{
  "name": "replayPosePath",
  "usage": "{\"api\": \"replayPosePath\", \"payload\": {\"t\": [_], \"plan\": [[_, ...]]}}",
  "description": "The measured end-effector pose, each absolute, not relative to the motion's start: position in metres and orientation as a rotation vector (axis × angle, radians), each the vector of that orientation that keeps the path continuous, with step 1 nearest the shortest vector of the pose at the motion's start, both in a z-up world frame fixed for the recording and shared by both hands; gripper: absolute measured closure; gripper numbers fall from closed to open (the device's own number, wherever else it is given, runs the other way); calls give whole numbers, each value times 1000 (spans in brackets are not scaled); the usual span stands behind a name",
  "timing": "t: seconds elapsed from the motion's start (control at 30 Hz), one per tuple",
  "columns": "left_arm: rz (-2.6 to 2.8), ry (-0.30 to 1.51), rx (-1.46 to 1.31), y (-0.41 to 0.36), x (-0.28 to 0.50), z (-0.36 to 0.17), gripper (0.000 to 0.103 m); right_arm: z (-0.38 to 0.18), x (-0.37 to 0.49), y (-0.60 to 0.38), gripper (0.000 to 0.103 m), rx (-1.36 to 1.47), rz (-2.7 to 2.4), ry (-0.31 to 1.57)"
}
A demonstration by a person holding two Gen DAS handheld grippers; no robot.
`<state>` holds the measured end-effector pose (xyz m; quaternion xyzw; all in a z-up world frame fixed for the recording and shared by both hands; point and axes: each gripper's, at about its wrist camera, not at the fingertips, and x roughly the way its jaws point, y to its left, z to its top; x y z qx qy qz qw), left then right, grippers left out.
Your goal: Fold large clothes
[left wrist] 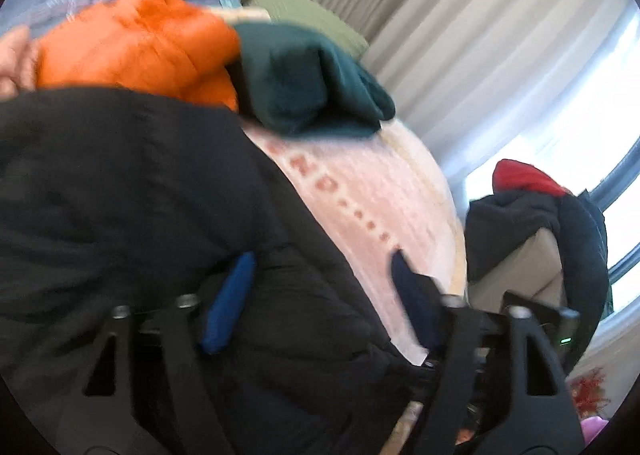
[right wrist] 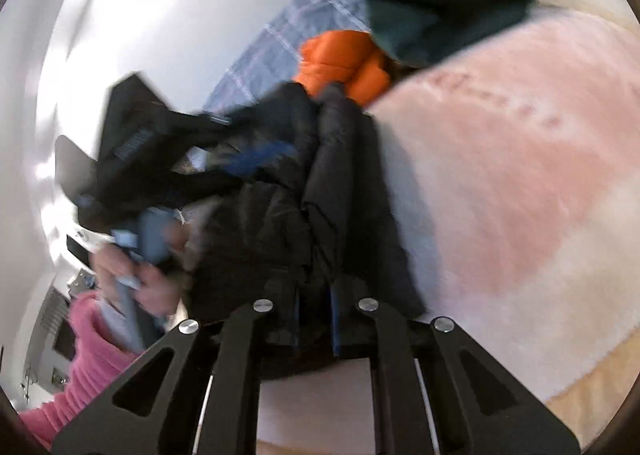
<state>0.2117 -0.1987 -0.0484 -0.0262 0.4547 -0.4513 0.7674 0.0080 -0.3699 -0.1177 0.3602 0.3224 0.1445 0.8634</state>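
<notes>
Red lettering is printed on the pale pink fleece blanket [left wrist: 360, 191] that covers the bed; in the left wrist view only what looks like "ND" followed by a row of dots can be read, and in the right wrist view the same print is too blurred to read. The black quilted puffer jacket [left wrist: 132, 191] lies bunched on this blanket. In the left wrist view the left hand-held gripper [left wrist: 320, 287] is seen with its blue-padded jaws standing apart over the jacket's edge, with padding lying between them but not pressed. In the right wrist view the right hand-held gripper [right wrist: 314, 319] is seen drawn narrow, clamped on a fold of the jacket. An orange puffer garment [left wrist: 136, 43] and a dark teal folded garment [left wrist: 312, 83] lie beyond the jacket, the teal partly over the orange. Only the left wrist view shows the grey curtains [left wrist: 440, 35], the bright window and a chair piled with dark and red clothes [left wrist: 532, 211]. Only the right wrist view shows a hand [right wrist: 136, 275] in a pink knitted sleeve [right wrist: 88, 367] beside the jacket, and a white wall.
</notes>
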Motion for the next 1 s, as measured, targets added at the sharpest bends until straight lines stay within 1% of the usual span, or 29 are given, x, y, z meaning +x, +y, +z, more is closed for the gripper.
{"api": "replayPosePath", "payload": {"t": [0.03, 0.07, 0.1, 0.2, 0.27, 0.37, 0.5, 0.6, 0.67, 0.73, 0.77, 0.8, 0.83, 1.0], "plan": [[-958, 956, -39, -192, 213, -40, 57, -124, 7, -372, 92, 766, 300, 693], [-917, 927, 1, -186, 214, -34, 66, -128, 6, -373, 92, 772, 293, 709], [-868, 899, 41, -182, 215, -31, 68, -133, 6, -373, 92, 771, 286, 721], [-780, 875, 147, -179, 222, -41, 69, -142, 8, -369, 91, 748, 274, 740], [-757, 893, 238, -188, 224, -68, 68, -139, 5, -366, 90, 717, 266, 728], [-765, 893, 264, -197, 222, -91, 68, -120, -5, -364, 82, 610, 204, 689], [-754, 895, 332, -211, 219, -102, 67, -85, -15, -362, 81, 484, 188, 582], [-749, 892, 344, -211, 222, -106, 67, -74, -9, -352, 81, 435, 212, 547], [-758, 890, 329, -207, 224, -109, 67, -84, 0, -349, 81, 444, 211, 576], [-764, 891, 311, -207, 220, -109, 67, -103, 11, -347, 77, 461, 193, 638], [-769, 893, 300, -206, 221, -109, 67, -114, 12, -347, 71, 470, 179, 673], [-777, 897, 285, -204, 222, -110, 67, -123, 15, -348, 68, 479, 175, 687], [-784, 899, 276, -204, 223, -111, 67, -130, 14, -350, 67, 488, 174, 693], [-802, 894, 261, -208, 224, -115, 67, -129, 5, -352, 63, 469, 164, 716]]}}
